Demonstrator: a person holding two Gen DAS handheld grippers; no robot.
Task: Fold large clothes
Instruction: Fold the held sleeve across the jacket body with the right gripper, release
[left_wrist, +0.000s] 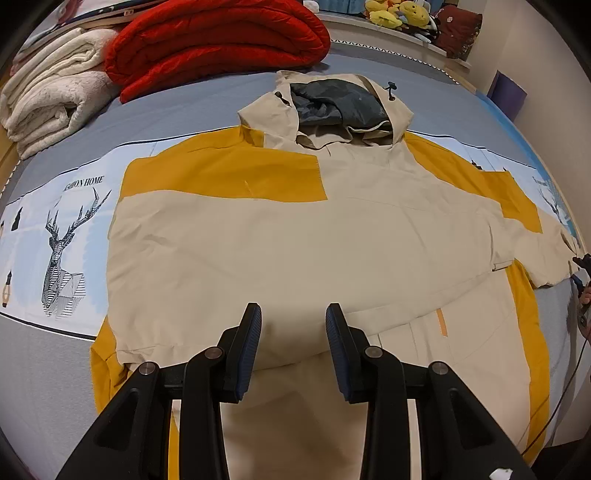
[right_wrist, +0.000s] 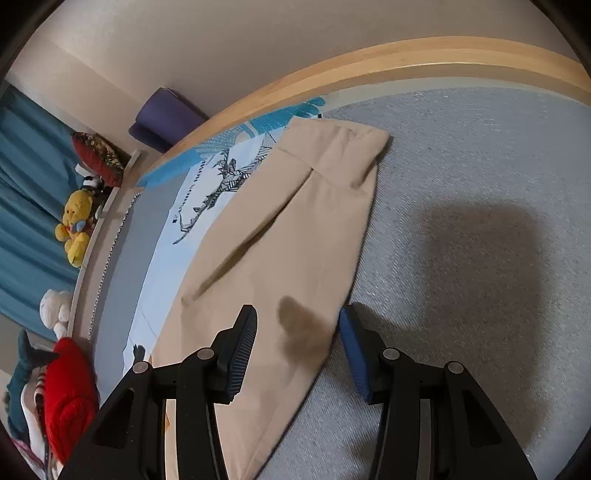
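A large beige and yellow hooded jacket (left_wrist: 295, 240) lies flat on the bed, hood (left_wrist: 332, 103) at the far end. One sleeve is folded across its chest. My left gripper (left_wrist: 294, 332) hovers over the jacket's lower middle, open, with cloth below it but nothing pinched. In the right wrist view the other beige sleeve (right_wrist: 295, 229) stretches out over the grey sheet, cuff (right_wrist: 340, 147) far away. My right gripper (right_wrist: 297, 332) stands open astride this sleeve; its pads do not press on the cloth. Its dark tip shows at the right edge of the left wrist view.
A folded red quilt (left_wrist: 214, 44) and a white fleece blanket (left_wrist: 48, 92) lie at the bed's far left. Plush toys (left_wrist: 395, 14) line the ledge behind. A wooden bed rail (right_wrist: 369, 62) bounds the mattress beyond the cuff, with a purple roll (right_wrist: 166, 118) against the wall.
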